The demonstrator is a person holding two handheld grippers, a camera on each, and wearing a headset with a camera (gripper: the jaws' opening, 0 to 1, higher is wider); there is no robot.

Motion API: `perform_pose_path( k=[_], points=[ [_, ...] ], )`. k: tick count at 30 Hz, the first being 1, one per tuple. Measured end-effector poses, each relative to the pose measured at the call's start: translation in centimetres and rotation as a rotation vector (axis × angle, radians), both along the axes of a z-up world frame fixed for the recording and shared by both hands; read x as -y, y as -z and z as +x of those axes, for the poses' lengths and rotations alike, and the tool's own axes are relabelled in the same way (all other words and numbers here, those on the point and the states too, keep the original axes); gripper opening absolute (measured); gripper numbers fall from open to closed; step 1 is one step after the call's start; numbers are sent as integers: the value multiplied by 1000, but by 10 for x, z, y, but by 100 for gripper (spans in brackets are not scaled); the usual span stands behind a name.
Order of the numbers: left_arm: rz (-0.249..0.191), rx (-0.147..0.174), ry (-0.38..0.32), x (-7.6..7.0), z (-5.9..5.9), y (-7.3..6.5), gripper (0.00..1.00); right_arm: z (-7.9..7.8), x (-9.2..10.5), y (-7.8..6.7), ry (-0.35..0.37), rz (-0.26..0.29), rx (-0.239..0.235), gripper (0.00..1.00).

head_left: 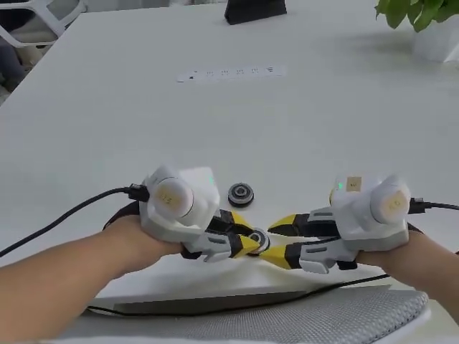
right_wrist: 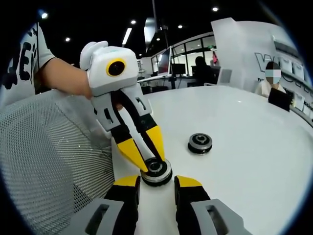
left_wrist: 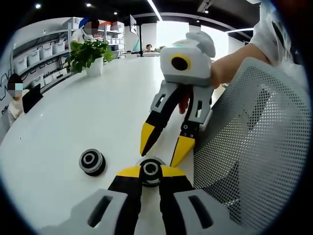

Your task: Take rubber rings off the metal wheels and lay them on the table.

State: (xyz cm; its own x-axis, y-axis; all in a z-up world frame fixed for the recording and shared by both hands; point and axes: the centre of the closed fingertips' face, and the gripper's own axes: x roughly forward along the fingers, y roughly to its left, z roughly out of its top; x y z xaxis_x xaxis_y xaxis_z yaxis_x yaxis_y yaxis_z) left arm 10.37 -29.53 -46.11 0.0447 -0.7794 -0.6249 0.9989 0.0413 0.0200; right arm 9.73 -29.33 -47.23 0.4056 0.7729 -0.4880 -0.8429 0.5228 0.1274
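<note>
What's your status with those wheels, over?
Left tongs shut on near wheel. Right tongs open, tips beside it. Its ring not yet off. Second wheel apart, nothing blocking.

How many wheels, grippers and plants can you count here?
Wheels: 2 (gripped wheel, loose wheel)
Grippers: 2 (left gripper, right gripper)
Plants: 1 (potted plant)
Total: 5
</note>
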Motion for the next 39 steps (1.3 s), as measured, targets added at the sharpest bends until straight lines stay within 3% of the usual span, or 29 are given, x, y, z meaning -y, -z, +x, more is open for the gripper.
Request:
perform_pose_path(
  k=[19, 28, 39],
  points=[
    [-6, -2, -6, 1, 0, 1, 8, -1, 1, 5, 37, 35, -45, 20],
    [-7, -3, -9, 1, 1, 0, 8, -5, 7, 5, 56, 55, -79, 7],
    [-9, -4, -11, 1, 1, 0, 8, -5, 8, 5, 91, 95, -127, 1]
  ],
)
